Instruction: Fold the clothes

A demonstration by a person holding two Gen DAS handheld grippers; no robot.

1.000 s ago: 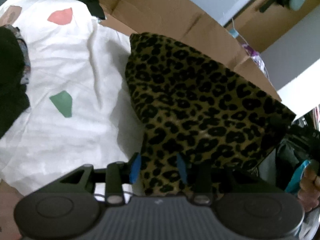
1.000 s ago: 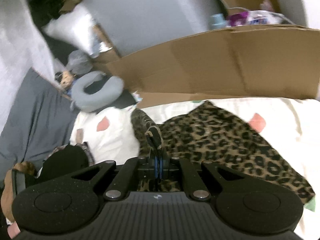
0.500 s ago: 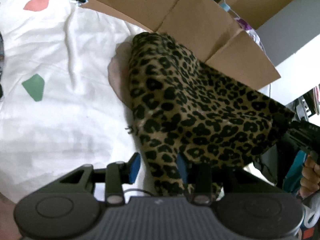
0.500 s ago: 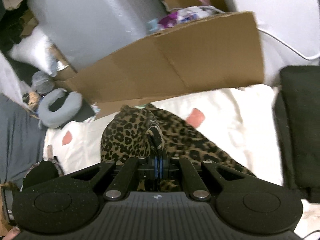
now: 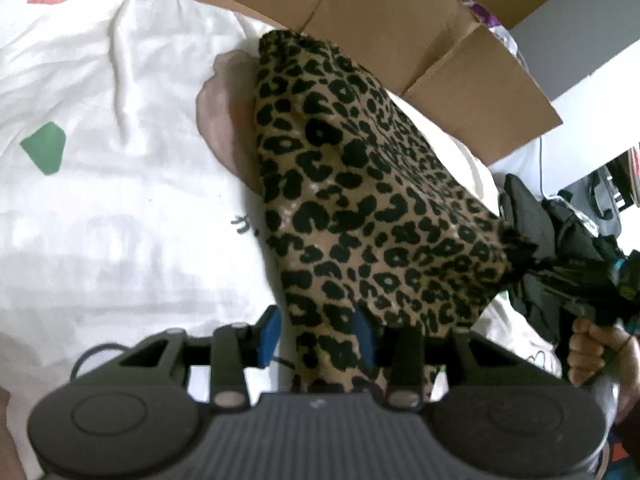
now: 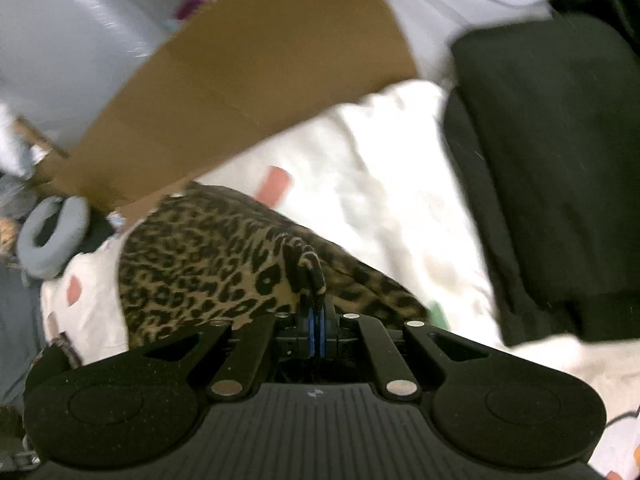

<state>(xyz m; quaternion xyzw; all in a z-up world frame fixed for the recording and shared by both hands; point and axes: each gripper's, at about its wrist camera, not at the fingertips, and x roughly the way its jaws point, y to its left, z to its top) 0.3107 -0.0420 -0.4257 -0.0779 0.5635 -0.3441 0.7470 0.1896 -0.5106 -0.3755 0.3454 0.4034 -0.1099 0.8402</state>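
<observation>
A leopard-print garment (image 5: 360, 184) is held above the white sheet (image 5: 120, 216), stretched between both grippers. My left gripper (image 5: 316, 334) is at its near end, and the bunched fabric fills the gap between the blue pads (image 5: 270, 332). In the right wrist view my right gripper (image 6: 316, 320) is shut on a rolled edge of the leopard-print garment (image 6: 200, 264), which sags back toward the bed. The left wrist view shows the right gripper (image 5: 560, 280) at the cloth's far right corner, with a hand (image 5: 592, 344) on its handle.
A cardboard box flap (image 5: 420, 40) rises behind the bed. A folded black garment (image 6: 540, 152) lies to the right on the sheet. A grey neck pillow (image 6: 52, 236) sits at the far left. A pale cloth (image 5: 224, 120) pokes out beside the leopard garment.
My right gripper has swung right and down with the garment's edge, bringing the black garment into view. The left gripper sank a little, and the leopard cloth now stretches tauter.
</observation>
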